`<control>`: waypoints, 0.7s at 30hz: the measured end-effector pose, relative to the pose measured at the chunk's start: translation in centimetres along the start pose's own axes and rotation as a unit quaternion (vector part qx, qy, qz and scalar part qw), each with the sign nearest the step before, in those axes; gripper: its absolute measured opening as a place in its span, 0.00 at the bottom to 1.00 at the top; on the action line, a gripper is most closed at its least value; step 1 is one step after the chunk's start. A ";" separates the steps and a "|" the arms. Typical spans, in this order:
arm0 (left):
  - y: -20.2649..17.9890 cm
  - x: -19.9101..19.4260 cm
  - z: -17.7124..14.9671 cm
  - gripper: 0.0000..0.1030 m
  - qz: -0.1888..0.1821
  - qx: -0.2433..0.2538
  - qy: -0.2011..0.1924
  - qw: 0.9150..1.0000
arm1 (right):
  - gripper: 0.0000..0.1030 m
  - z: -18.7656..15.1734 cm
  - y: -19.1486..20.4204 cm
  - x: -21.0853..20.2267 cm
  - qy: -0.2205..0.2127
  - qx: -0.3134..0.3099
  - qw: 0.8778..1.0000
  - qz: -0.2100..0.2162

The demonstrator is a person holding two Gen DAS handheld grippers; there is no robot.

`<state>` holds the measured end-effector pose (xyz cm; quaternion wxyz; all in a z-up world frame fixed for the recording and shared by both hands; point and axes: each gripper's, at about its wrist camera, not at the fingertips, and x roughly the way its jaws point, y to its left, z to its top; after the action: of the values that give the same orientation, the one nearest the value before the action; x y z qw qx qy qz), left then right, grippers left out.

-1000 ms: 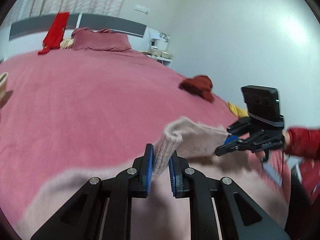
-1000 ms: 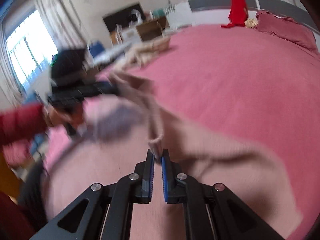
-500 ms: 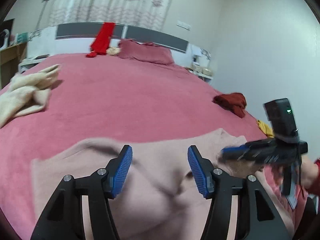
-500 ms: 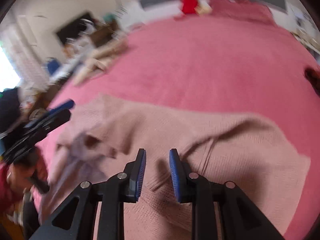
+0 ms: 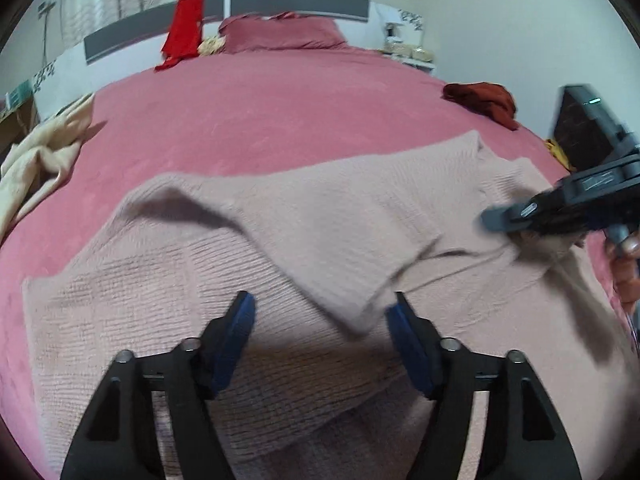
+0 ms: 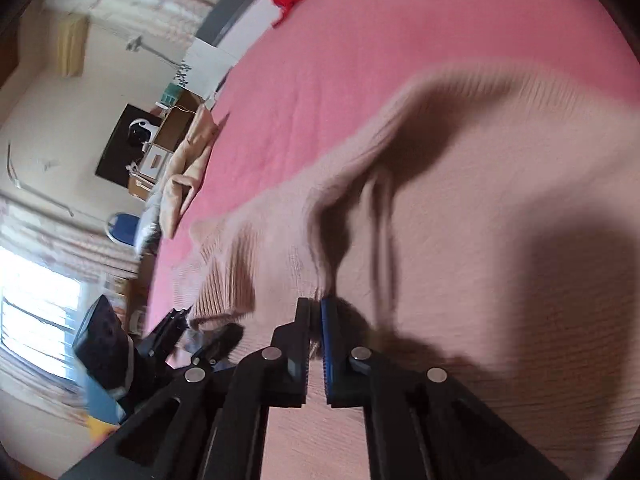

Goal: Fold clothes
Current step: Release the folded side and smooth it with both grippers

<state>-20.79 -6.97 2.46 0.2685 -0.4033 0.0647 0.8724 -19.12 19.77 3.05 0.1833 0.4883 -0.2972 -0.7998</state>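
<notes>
Status on your hands first. Left gripper (image 5: 320,308) is pitched down over the bed, jaws wide apart and opening. The loose end of a sleeve (image 5: 348,264) lies between the blue pads (image 5: 240,328), but neither pad presses on it, so you're holding nothing on that side.

Right gripper (image 6: 314,300) comes in from the right edge of the left view, low over the cloth. Your right hand (image 5: 626,246) shows only as fingertips behind the handle. The right view is rolled hard, so the bed runs diagonally across it. Jaws there are closing and all but together, with a raised ridge of knit running straight down into the tips. Reads as clamped on the sweater, though blur hides exactly how much cloth is caught.

Task item: the pale pink knit sweater (image 5: 320,220) is spread on the pink bed cover (image 5: 260,120) at the near edge, directly under both grippers. Body is mostly flat. The sleeve is folded diagonally across it, and there's a lifted wrinkle near the left shoulder.

Other clothes, all well apart from the sweater:
- beige garment (image 5: 40,160), crumpled at the left edge of the bed
- dark red garment (image 5: 480,100), bunched at the far right edge
- bright red garment (image 5: 184,28), hanging over the headboard beside the pillow (image 5: 280,32)

Cardboard boxes (image 6: 168,136) sit past the far side of the bed. Can't tell what's in them.
</notes>
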 end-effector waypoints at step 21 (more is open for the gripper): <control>-4.1 4.4 5.2 0.76 0.088 0.077 0.009 0.993 | 0.26 -0.7 6.6 4.7 -0.060 -0.180 0.970 -0.155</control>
<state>-24.45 0.08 3.10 0.2201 -0.3824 0.1690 0.8813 -20.65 11.84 3.99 0.1235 0.4383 -0.0800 -0.8867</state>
